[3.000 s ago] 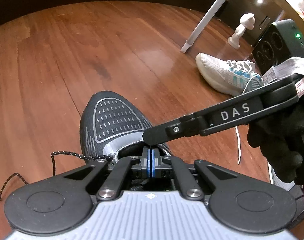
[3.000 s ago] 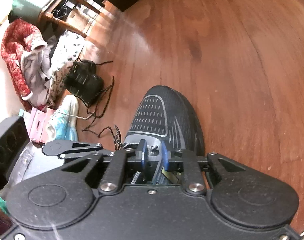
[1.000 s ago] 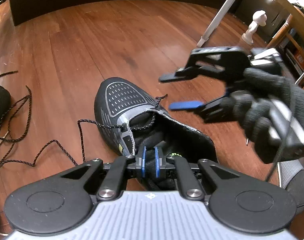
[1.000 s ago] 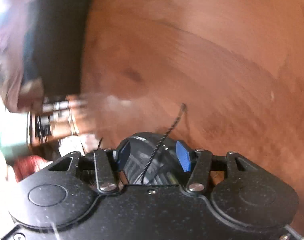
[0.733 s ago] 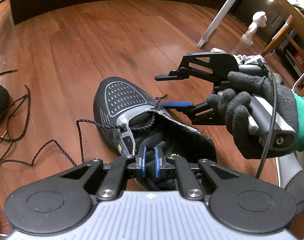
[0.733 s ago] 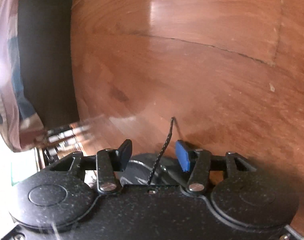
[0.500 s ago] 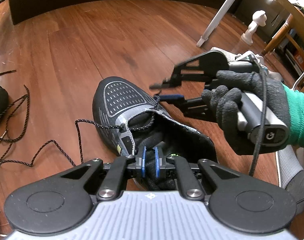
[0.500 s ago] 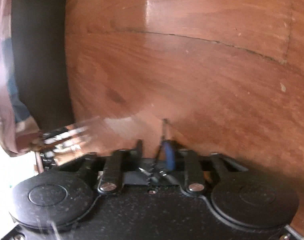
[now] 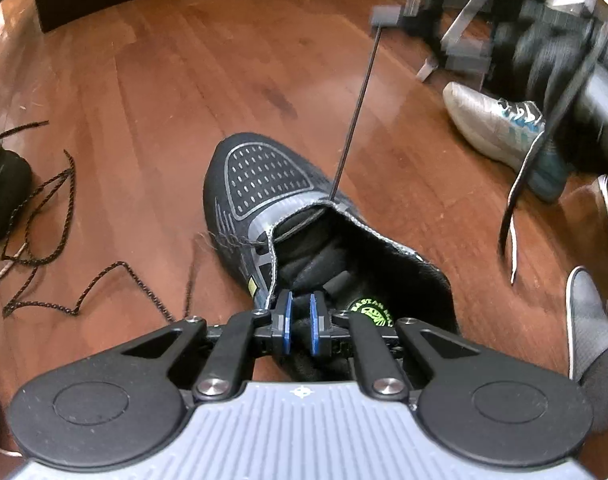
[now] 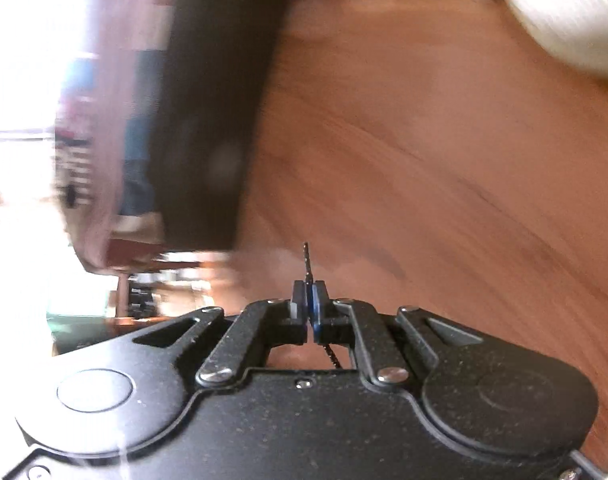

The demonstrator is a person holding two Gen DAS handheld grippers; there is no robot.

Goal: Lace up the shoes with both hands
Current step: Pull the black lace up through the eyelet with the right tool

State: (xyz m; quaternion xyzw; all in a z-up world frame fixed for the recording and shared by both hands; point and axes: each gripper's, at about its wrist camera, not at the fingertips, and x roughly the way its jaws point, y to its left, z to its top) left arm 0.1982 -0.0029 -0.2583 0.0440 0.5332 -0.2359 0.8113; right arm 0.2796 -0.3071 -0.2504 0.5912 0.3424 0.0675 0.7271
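Observation:
A black sneaker lies on the wooden floor, toe pointing away. My left gripper sits at the shoe's opening, its blue pads nearly together and pinching dark material there, the tongue by its look. My right gripper, blurred at the upper right, is shut on the end of the black speckled lace. That lace runs taut from the right front eyelet up to it. In the right wrist view the pads of the right gripper are pressed together, with the lace tip sticking out past them.
The lace's other half trails from the left eyelet across the floor. A white and teal sneaker lies at the right, and another black shoe with loose laces at the left edge. A foot in a grey sock is at the lower right.
My right gripper closed on the lace tip beside the shoe's front, then rose up and away, drawing the lace taut. The left gripper and the shoe stayed put.

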